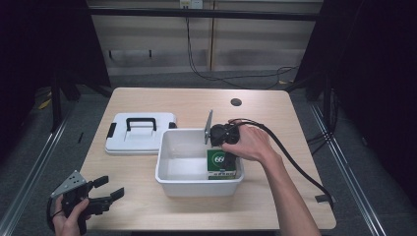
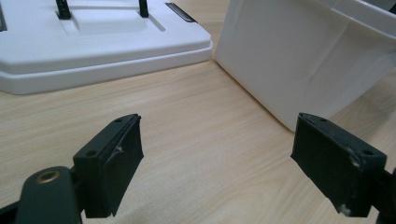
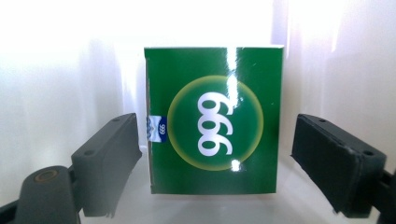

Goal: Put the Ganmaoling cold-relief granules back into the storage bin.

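White bin (image 1: 169,167) holds green box (image 3: 212,119) between right hand-held gripper's (image 3: 217,158) spread jaws.

Glossy green box (image 3: 213,119), smooth white plastic bin (image 1: 167,169), matt wood-grain table (image 1: 265,110).

right tongs (image 1: 222,147) | hand-hidden | green box (image 1: 222,165) print perhaps unreadable

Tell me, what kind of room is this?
Probably a lab or test room set up for recording. A wooden table stands alone between dark curtains, cables trail across the floor behind it, and a person's hand holds a gripper.
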Motion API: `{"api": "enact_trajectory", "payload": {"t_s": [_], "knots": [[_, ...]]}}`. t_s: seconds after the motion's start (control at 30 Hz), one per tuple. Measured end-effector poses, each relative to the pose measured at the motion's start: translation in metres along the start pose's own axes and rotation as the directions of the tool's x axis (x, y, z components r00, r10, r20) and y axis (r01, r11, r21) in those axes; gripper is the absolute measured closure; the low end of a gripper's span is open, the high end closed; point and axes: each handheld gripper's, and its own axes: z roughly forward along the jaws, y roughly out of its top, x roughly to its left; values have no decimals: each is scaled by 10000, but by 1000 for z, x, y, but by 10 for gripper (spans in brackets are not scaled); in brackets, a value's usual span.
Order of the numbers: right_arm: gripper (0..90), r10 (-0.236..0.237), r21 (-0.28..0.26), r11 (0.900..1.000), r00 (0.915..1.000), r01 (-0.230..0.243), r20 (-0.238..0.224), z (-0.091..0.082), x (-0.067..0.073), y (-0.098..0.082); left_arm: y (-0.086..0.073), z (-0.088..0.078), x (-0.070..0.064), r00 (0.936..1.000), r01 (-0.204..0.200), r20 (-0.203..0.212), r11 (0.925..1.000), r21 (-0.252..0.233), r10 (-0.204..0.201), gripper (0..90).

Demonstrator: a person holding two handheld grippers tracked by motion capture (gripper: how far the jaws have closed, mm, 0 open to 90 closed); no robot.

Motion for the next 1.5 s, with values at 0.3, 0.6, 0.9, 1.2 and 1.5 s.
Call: {"api": "enact_trajectory", "payload": {"t_s": [0.3, 0.6, 0.9, 1.2, 1.5], "knots": [[184, 508, -1142, 9924, 9982, -469, 318, -18, 4, -9, 0, 0, 0, 10000, 10, -18, 10000, 3, -10, 158], [196, 1886, -2470, 9547, 9796, -1662, 696, -31, 7, -29, 0, 0, 0, 10000, -1, -29, 10000, 2, 1, 158], [188, 2284, -3636, 9167, 9640, -1658, 1363, -44, 13, -47, 0, 0, 0, 10000, -5, -39, 10000, -3, 5, 158], [184, 3393, -5163, 8295, 9265, -2132, 1626, -53, 31, -82, 0, 0, 1, 10000, 23, -71, 10000, -3, -23, 159], [188, 4474, -6297, 7422, 8691, -2294, 2107, -67, 49, -125, 0, -1, 1, 10000, 20, -88, 10000, -15, -20, 158]]}}
